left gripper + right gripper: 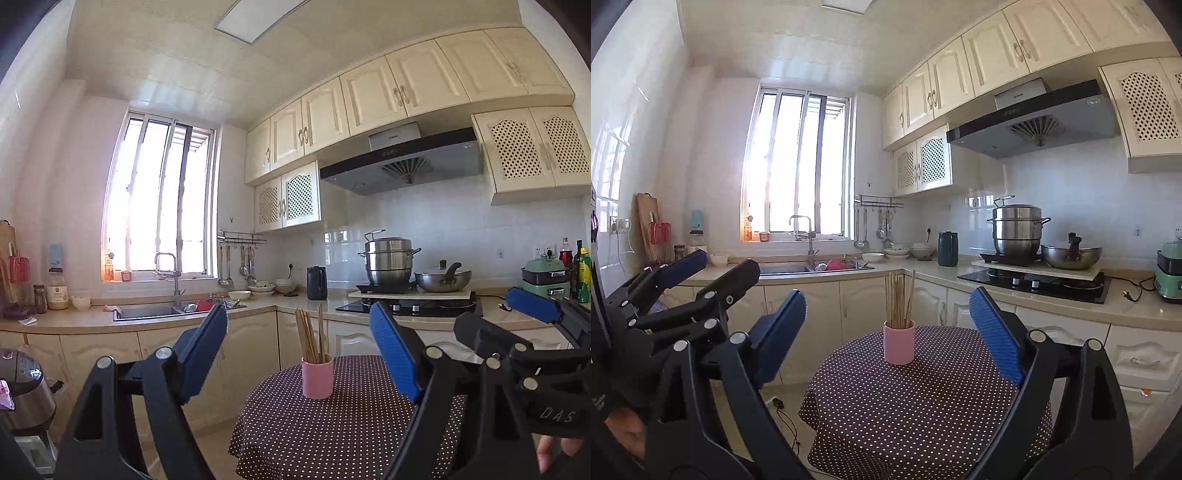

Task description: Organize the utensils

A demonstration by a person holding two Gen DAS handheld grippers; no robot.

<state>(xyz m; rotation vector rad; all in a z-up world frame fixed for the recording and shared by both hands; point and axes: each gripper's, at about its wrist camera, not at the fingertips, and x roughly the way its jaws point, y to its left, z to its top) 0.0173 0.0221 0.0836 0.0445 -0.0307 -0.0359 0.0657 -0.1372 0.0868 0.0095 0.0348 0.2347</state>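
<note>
Left gripper point(299, 354): blue-padded jaws spread wide, nothing between them.
Right gripper point(888, 332): blue-padded jaws spread wide, empty.
Wooden chopsticks point(898, 302): bundled upright in the pink cylindrical cup point(899, 343).
Cup: stands on the round table under the brown polka-dot cloth point(923, 413), beyond both grippers.

Table point(923, 424) front cut off, chopsticks' point(897, 299) lower ends hidden in cup point(899, 343)

Pink cylindrical cup point(899, 342) stands upright on a round table with dark polka-dot cloth point(923, 406), ahead of and between the open fingers of the right gripper point(901, 336), not touched. Bundle of wooden chopsticks point(897, 299) stands in it, mostly vertical, one leaning to the right. Same cup centred ahead of the left gripper point(306, 354), apart from it.
</note>
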